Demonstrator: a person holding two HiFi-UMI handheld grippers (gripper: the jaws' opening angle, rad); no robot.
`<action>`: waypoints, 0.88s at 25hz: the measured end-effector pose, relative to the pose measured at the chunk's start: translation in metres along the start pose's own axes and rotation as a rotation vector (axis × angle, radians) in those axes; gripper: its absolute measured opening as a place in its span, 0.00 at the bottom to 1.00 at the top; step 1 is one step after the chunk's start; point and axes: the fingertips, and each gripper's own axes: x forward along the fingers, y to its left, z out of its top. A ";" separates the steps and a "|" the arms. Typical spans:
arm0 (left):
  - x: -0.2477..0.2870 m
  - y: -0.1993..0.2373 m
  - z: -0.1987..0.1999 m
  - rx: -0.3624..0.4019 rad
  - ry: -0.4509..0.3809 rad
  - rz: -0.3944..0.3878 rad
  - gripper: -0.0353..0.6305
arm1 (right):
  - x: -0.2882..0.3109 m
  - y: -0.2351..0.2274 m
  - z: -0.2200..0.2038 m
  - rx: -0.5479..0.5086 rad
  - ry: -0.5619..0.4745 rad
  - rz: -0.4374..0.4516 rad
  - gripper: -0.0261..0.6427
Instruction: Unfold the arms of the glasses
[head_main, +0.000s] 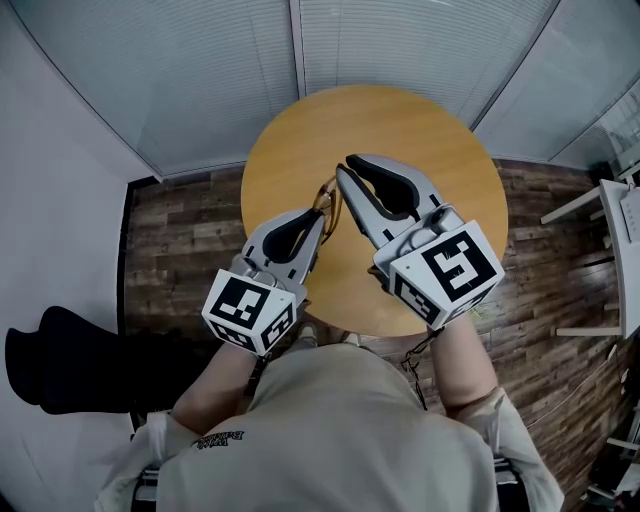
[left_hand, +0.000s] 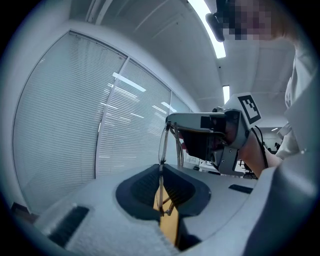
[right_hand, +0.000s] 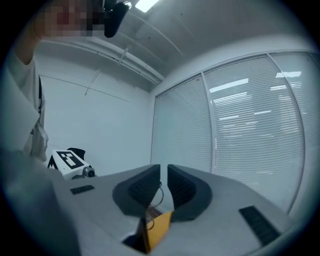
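Here, over a round table (head_main: 430, 150) by blinds (head_main: 200, 70), left tongs (head_main: 320, 214) and right tongs (head_main: 345, 166) pinch glasses (left_hand: 162, 145).

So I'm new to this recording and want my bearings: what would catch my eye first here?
Two grey grippers with marker cubes, the left gripper and the right gripper, meet tip to tip at the middle of the head view. Between them is a thin-framed pair of glasses, held up over a round wooden table, with white blinds behind.
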 end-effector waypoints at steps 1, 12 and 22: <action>0.000 -0.001 0.000 -0.002 -0.002 0.002 0.11 | -0.002 -0.001 0.000 -0.006 0.003 -0.007 0.09; -0.009 0.022 0.009 -0.039 -0.045 0.076 0.11 | -0.019 -0.013 -0.010 0.003 0.004 -0.065 0.09; -0.016 0.036 0.012 -0.098 -0.077 0.121 0.11 | -0.052 -0.026 -0.048 0.096 0.035 -0.138 0.09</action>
